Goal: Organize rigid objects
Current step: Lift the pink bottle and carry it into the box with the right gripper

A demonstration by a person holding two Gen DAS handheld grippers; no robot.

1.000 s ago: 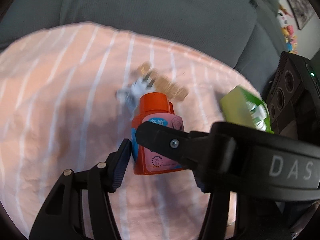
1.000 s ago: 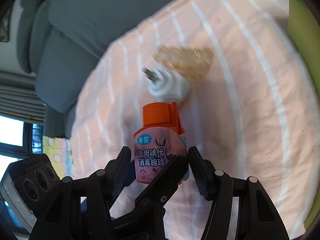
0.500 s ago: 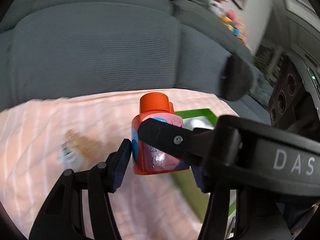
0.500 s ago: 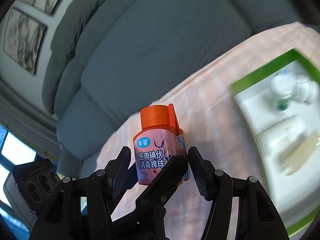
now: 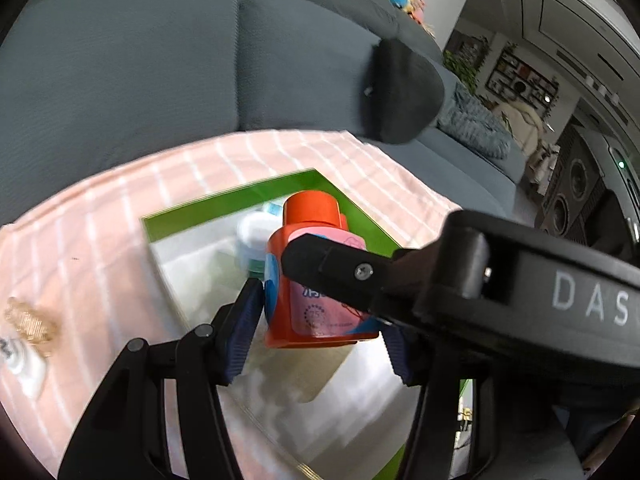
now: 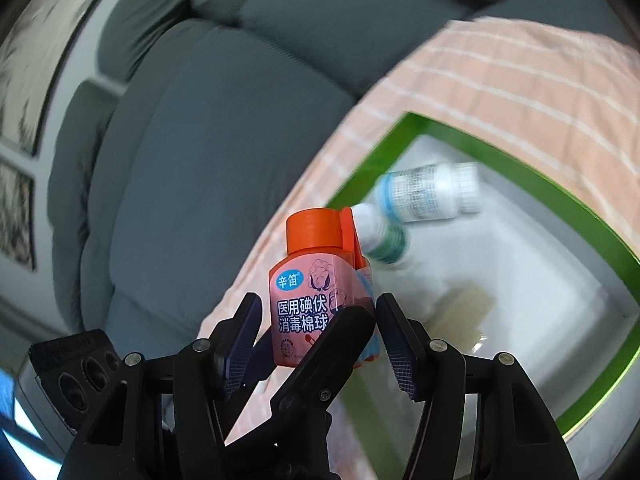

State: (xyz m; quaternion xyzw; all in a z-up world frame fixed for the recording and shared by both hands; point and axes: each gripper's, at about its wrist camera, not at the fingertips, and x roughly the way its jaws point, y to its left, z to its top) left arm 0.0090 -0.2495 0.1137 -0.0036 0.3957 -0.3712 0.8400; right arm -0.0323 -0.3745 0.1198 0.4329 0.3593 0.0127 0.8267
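I hold the orange bottle (image 5: 316,280) pinched by both left gripper (image 5: 320,332) and right gripper (image 6: 316,334) (steadier, I judge) above the green box (image 6: 592,220).

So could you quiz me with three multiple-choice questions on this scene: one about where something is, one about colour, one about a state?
1. Where are the white bottles?
A. On the sofa
B. In the green-rimmed box
C. On the floor

2. What colour is the held bottle's cap?
A. Blue
B. White
C. Orange

3. The orange bottle is
A. clamped by both hand-held grippers above the box
B. lying on the striped cloth
C. already resting in the box

Answers: 1 B, two white bottles lie inside the box; 2 C, the cap is bright orange; 3 A, the left hand-held gripper and right hand-held gripper both pinch it in the air.
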